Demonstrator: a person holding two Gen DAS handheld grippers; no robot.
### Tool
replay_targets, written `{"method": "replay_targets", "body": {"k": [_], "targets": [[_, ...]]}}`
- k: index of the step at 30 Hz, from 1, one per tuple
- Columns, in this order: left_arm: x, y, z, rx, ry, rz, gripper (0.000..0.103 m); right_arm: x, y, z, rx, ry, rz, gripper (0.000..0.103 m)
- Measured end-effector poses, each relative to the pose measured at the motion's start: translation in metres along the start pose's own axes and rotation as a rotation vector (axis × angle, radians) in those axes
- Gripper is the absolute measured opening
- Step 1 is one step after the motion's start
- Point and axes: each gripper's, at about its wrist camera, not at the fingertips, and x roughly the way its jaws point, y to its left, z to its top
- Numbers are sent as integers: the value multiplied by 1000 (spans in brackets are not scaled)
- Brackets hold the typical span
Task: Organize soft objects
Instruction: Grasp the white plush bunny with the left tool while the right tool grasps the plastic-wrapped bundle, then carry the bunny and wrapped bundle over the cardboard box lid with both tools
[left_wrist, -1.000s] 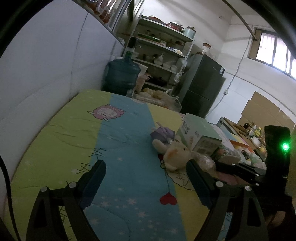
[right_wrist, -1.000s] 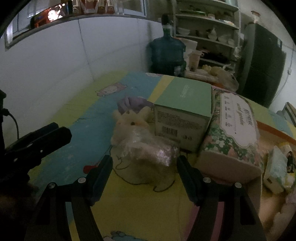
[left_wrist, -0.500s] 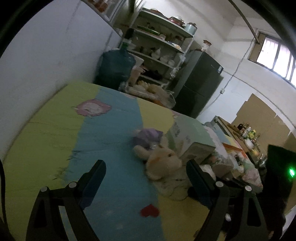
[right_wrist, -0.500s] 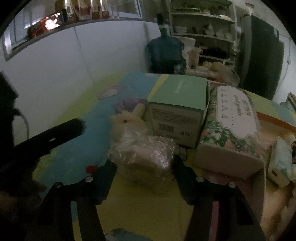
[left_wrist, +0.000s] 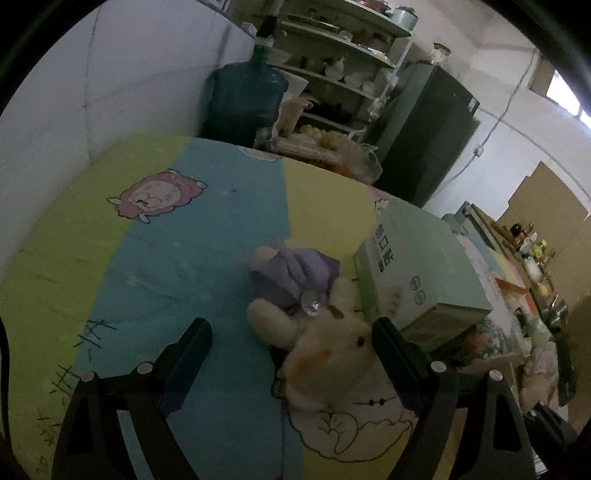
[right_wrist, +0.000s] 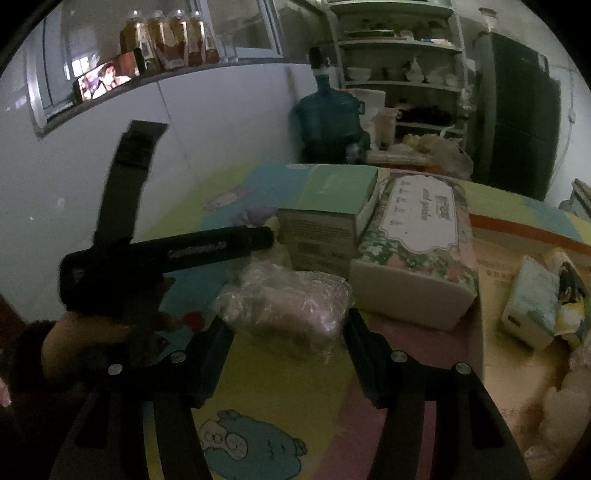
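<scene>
Two targets, one per hand: plush rabbit (left_wrist: 328, 354) low centre-right, nearer the right finger of wide-open left jaws; plastic-wrapped bundle (right_wrist: 284, 310) centred, long axis sideways, spanning part-closed right jaws, contact unclear.

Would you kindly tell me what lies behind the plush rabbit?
Behind the rabbit lies a purple soft bundle, with the green box beside it. The bundle's underside is hidden.

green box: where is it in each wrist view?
Left wrist: green box sits right of centre, just behind the plush rabbit.
Right wrist: green box is at centre, left of the floral tissue pack.
Shared landmark: the blue water jug behind the table.
</scene>
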Motion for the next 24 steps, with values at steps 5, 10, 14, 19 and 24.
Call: {"method": "replay_targets", "body": {"k": [5, 10, 14, 19, 24], "targets": [[3, -10, -5, 22, -5, 36, 88, -9, -6, -6, -2, -12, 18, 62], [1, -11, -6, 16, -13, -1, 61, -17, -12, -12, 15, -20, 20, 62], [-2, -19, -10, 35, -13, -33, 45, -22, -18, -12, 29, -31, 15, 62], [-10, -20, -14, 33, -28, -27, 42, -27, -21, -13, 37, -40, 11, 62], [-21, -25, -20, 38, -67, 9, 42, -32, -20, -15, 40, -48, 10, 62]]}}
